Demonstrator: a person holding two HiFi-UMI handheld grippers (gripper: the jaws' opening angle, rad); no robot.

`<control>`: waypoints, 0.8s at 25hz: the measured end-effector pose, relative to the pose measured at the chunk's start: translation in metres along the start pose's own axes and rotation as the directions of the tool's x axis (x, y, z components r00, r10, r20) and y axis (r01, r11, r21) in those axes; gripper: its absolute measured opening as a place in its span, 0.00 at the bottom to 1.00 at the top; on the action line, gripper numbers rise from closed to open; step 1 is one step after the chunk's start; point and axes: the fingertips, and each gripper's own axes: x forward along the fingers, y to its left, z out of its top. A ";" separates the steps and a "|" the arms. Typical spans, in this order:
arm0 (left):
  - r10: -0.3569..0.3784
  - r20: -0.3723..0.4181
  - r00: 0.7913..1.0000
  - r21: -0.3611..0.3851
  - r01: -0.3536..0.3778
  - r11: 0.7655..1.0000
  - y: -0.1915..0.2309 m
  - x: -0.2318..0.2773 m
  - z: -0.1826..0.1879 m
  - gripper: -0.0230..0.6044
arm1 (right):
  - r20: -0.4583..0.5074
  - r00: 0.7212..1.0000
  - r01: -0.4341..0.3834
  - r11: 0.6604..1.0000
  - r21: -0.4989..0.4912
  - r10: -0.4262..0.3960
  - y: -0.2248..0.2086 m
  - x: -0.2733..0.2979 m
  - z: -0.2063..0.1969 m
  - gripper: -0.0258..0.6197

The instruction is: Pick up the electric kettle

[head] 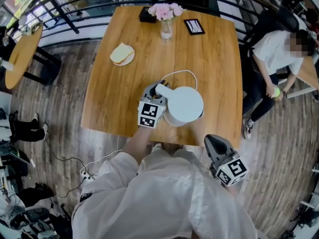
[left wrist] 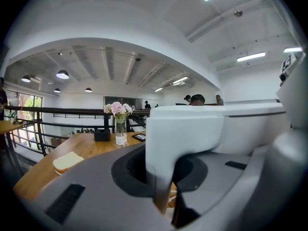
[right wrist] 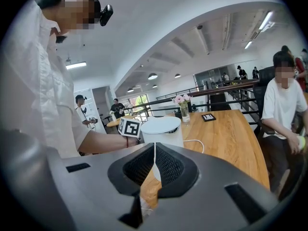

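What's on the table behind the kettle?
A white cord, then a vase of pink flowers, a black box and a dark card. Whatever lies under the kettle is covered.

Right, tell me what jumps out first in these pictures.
The white electric kettle sits near the front edge of the table, its handle clamped in the left tool. Behind it, a vase of pink flowers stands at the far edge, and the right tool hangs shut and empty off its near side.

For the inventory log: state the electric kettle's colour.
The kettle is white, clearest in the head view.
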 end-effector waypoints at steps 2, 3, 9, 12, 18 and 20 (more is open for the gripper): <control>-0.007 0.001 1.000 -0.027 0.007 1.000 -0.002 -0.007 0.005 0.13 | 0.007 1.000 -0.001 1.000 -0.004 0.001 0.002 0.000 0.001 0.06; -0.015 0.001 1.000 -0.032 0.015 0.999 -0.004 -0.011 0.009 0.13 | 0.012 1.000 -0.002 1.000 -0.006 0.002 0.004 0.000 0.003 0.06; -0.034 0.007 0.999 -0.012 0.034 0.999 -0.014 -0.041 0.043 0.13 | 0.060 0.998 -0.010 1.000 -0.028 0.012 0.016 -0.002 0.014 0.06; -0.041 0.030 0.999 -0.007 0.041 0.999 -0.016 -0.059 0.067 0.13 | 0.089 0.996 -0.005 0.999 -0.038 0.009 0.020 -0.005 0.021 0.06; -0.063 0.064 0.996 -0.013 0.063 0.998 -0.018 -0.088 0.105 0.13 | 0.136 0.990 0.025 0.999 -0.024 -0.022 0.015 -0.010 0.025 0.06; -0.063 0.067 0.996 -0.012 0.064 0.998 -0.016 -0.096 0.110 0.13 | 0.151 0.988 0.030 0.999 -0.019 -0.027 0.015 -0.009 0.026 0.06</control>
